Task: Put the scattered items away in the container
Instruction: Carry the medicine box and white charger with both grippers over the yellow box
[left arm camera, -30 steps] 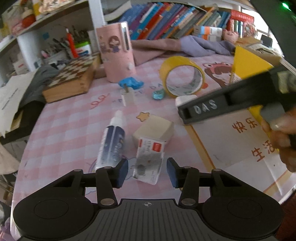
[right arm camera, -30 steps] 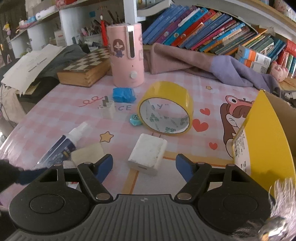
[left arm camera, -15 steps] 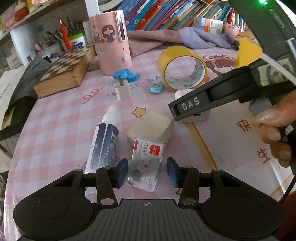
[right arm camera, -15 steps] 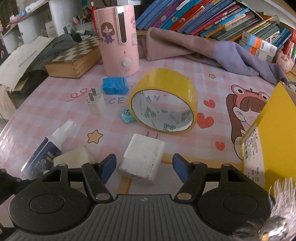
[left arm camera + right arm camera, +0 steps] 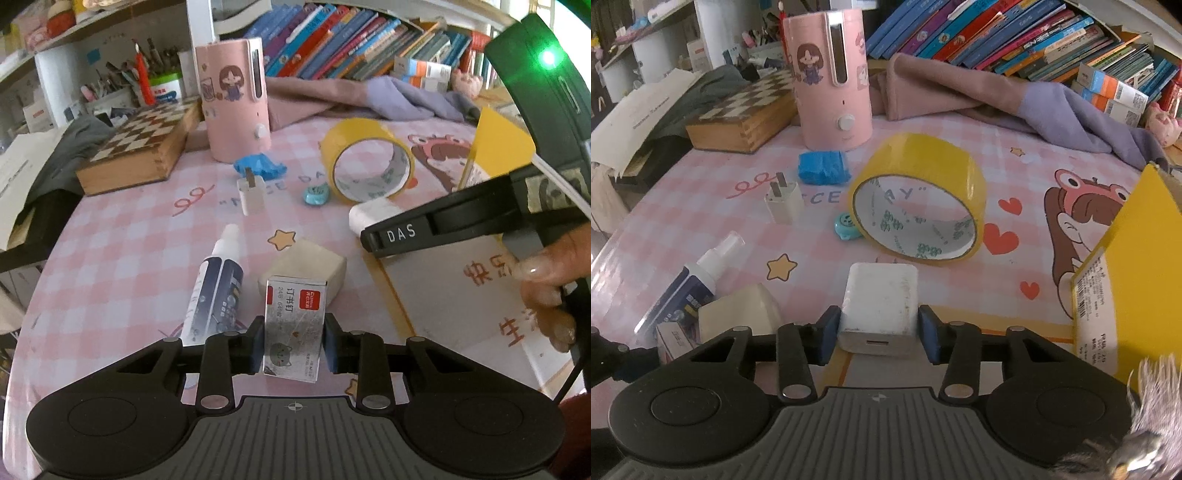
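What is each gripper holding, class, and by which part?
Left gripper: the staple box, pinched across its long sides near the lower end. Right gripper: the white charger, across its side faces near the port end.

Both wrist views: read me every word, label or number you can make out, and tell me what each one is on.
"DAS": right gripper finger.
"订书钉": small staple box between the left gripper's pads; its red logo is too small to read.
"CE" and "AY": pink tablecloth.
Spray bottle, book spines, yellow box label: too blurred to read.
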The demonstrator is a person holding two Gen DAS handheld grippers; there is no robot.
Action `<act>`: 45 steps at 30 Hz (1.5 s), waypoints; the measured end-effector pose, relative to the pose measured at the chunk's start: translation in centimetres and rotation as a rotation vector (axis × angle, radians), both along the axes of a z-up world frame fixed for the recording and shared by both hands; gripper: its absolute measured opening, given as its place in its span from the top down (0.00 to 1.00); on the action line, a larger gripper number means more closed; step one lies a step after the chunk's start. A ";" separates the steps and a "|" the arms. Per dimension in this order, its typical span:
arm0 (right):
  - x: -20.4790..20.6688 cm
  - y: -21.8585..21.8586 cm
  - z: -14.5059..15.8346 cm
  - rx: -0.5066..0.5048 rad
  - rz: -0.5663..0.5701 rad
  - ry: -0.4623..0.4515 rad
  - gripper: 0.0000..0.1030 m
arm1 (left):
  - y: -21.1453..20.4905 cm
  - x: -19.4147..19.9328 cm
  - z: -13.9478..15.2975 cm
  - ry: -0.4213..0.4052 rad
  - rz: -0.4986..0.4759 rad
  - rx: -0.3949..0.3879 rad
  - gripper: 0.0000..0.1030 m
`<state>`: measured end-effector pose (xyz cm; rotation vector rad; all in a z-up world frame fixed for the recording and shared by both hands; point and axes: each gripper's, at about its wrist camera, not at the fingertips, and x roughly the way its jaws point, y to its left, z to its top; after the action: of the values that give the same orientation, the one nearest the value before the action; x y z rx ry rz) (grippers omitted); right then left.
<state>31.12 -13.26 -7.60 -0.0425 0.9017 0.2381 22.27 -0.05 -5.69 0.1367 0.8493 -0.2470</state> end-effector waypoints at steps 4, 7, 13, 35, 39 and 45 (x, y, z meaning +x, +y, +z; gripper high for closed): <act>-1.0 -0.2 0.7 0.010 0.010 -0.001 0.60 | 0.4 -0.7 1.1 -0.027 0.014 -0.022 0.71; -2.1 -0.2 1.4 0.012 0.023 -0.022 0.60 | 0.9 -1.0 1.9 -0.047 0.030 -0.037 0.71; -3.7 -0.4 2.4 0.014 0.024 -0.059 0.60 | 1.6 -1.7 2.7 -0.068 0.052 -0.061 0.71; -11.3 -1.6 7.1 0.045 -0.002 -0.194 0.60 | 2.7 -6.9 6.5 -0.161 0.011 -0.141 0.71; -13.6 -1.6 7.9 0.054 -0.005 -0.204 0.60 | 3.2 -8.8 7.1 -0.179 0.013 -0.157 0.71; -16.8 -1.0 8.2 0.059 0.000 -0.211 0.60 | 3.6 -12.0 7.4 -0.185 0.011 -0.158 0.71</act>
<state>14.35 -14.31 0.63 -0.0120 0.6840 0.2549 10.26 3.50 1.69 0.0065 0.6435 -0.2858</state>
